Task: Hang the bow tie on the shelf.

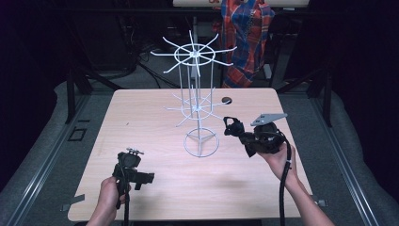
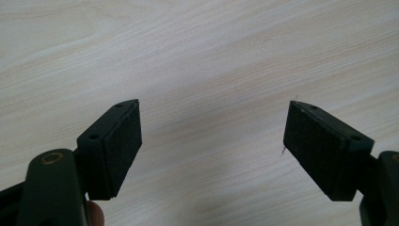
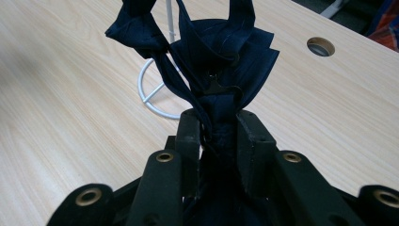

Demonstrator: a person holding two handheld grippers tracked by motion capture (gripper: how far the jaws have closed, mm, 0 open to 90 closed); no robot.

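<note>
A dark blue cloth item (image 3: 221, 52) is clamped in the right gripper (image 3: 219, 136) beside the white wire rack (image 1: 196, 94) mid-tabletop, nothing yet hung, while the left gripper (image 2: 211, 141), jaws wide, is held empty near the tabletop's (image 1: 155, 183) front-left corner.

A white wire spinner rack (image 1: 198, 101) is standing mid-table on the light wood table (image 1: 150, 127). The right gripper (image 1: 231, 126) is hovering just right of the rack's ring base, carrying some dark bundled thing (image 1: 251, 141), can't tell what. The left gripper (image 1: 131, 160) is sitting low near the front-left. Plaid cloth (image 1: 245, 37) is hanging behind.
</note>
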